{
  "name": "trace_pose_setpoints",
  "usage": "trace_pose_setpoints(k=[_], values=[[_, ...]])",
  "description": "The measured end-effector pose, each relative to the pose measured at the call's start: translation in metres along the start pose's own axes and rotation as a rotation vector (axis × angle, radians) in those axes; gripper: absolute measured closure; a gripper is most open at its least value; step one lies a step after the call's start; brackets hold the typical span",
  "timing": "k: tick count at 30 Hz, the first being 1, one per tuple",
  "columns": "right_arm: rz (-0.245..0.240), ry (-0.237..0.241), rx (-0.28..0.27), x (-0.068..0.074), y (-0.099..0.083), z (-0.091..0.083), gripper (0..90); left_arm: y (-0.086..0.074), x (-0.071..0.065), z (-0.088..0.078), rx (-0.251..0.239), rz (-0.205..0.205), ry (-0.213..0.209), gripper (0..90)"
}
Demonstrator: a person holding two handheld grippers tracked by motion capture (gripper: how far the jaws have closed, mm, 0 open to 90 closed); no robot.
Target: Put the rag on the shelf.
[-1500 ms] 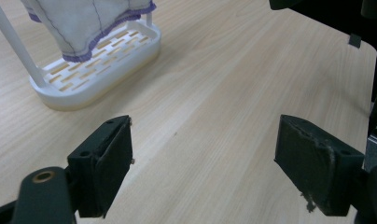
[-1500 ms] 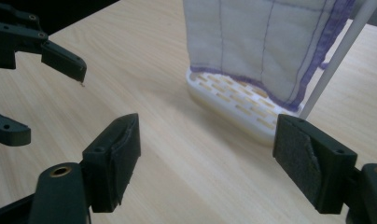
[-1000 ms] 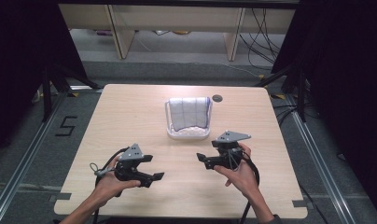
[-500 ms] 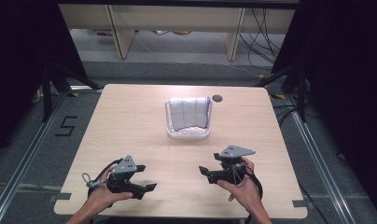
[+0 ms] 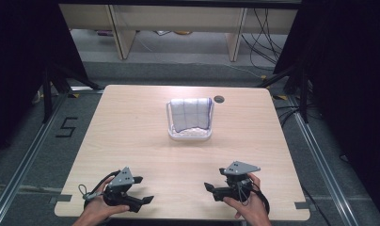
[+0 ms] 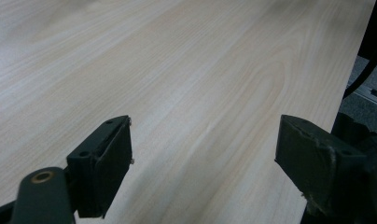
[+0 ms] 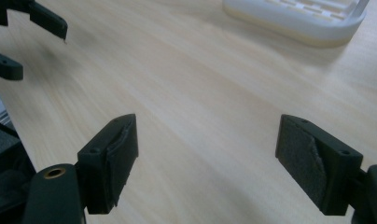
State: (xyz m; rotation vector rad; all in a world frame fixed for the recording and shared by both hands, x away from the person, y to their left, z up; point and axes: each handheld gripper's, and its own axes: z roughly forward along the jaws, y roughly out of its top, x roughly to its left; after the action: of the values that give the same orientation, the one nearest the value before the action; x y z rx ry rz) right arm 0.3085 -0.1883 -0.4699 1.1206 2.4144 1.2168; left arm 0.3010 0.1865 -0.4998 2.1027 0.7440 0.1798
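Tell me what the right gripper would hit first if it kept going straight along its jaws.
Probably the left gripper. The right gripper points leftward across bare table, its jaws open and empty, and the white tray lies off to the side. Depth is unclear.

Bare table (image 5: 131, 136) all round, white tray (image 5: 190, 134) mid-table.

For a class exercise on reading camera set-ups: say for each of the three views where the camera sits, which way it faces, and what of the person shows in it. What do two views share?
High view: above the person's side, looking forward and down on the table; both hands show, with the left gripper and right gripper.
Left gripper view: rides the left gripper, facing bare tabletop between its open fingers.
Right gripper view: rides the right gripper, facing the left gripper and the white tray.
Shared: the tray appears in the high view and right gripper view.
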Motion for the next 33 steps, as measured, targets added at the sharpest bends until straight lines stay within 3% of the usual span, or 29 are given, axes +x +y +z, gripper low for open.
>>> trace_pose_setpoints(k=[4, 6, 7, 9, 11, 13, 15, 18, 19, 28, 30, 33], values=[[-0.015, -0.011, 0.040, 0.004, -0.010, -0.001, 20.3, -0.002, -0.004, -0.001, 0.013, 0.013, -0.005, 18.1], [0.004, -0.017, 0.057, 0.006, -0.014, -0.003, 19.9, -0.003, -0.005, -0.001, 0.017, 0.027, 0.003, 18.1], [-0.021, -0.025, 0.041, 0.005, -0.015, -0.003, 19.7, -0.003, -0.005, -0.002, 0.020, 0.029, 0.002, 18.0], [0.004, -0.035, 0.056, 0.006, -0.019, -0.003, 19.0, -0.005, -0.009, -0.002, 0.011, 0.002, -0.005, 17.8], [0.009, -0.035, 0.076, 0.005, -0.021, -0.004, 19.0, -0.005, -0.008, -0.002, 0.016, 0.020, -0.006, 17.8], [0.014, -0.049, 0.094, 0.005, -0.024, -0.004, 18.7, -0.006, -0.008, -0.003, 0.016, 0.000, -0.006, 17.7], [0.019, -0.049, 0.105, 0.006, -0.027, -0.004, 18.7, -0.006, -0.005, -0.003, 0.023, 0.016, 0.004, 17.8], [0.018, -0.053, 0.103, 0.006, -0.027, -0.004, 18.6, -0.006, -0.004, -0.003, 0.018, 0.011, 0.006, 17.8], [0.008, -0.051, 0.103, 0.006, -0.028, -0.003, 18.5, -0.006, -0.005, -0.003, 0.016, -0.012, 0.004, 17.8], [0.011, -0.056, 0.104, 0.005, -0.029, -0.004, 18.4, -0.007, -0.001, -0.002, 0.029, 0.006, 0.006, 17.7], [0.001, -0.059, 0.103, 0.004, -0.029, -0.004, 18.4, -0.007, -0.002, -0.002, 0.027, -0.011, 0.006, 17.7], [0.025, -0.062, 0.113, 0.003, -0.029, -0.004, 18.4, -0.008, 0.000, -0.002, 0.029, -0.004, 0.009, 17.7]])
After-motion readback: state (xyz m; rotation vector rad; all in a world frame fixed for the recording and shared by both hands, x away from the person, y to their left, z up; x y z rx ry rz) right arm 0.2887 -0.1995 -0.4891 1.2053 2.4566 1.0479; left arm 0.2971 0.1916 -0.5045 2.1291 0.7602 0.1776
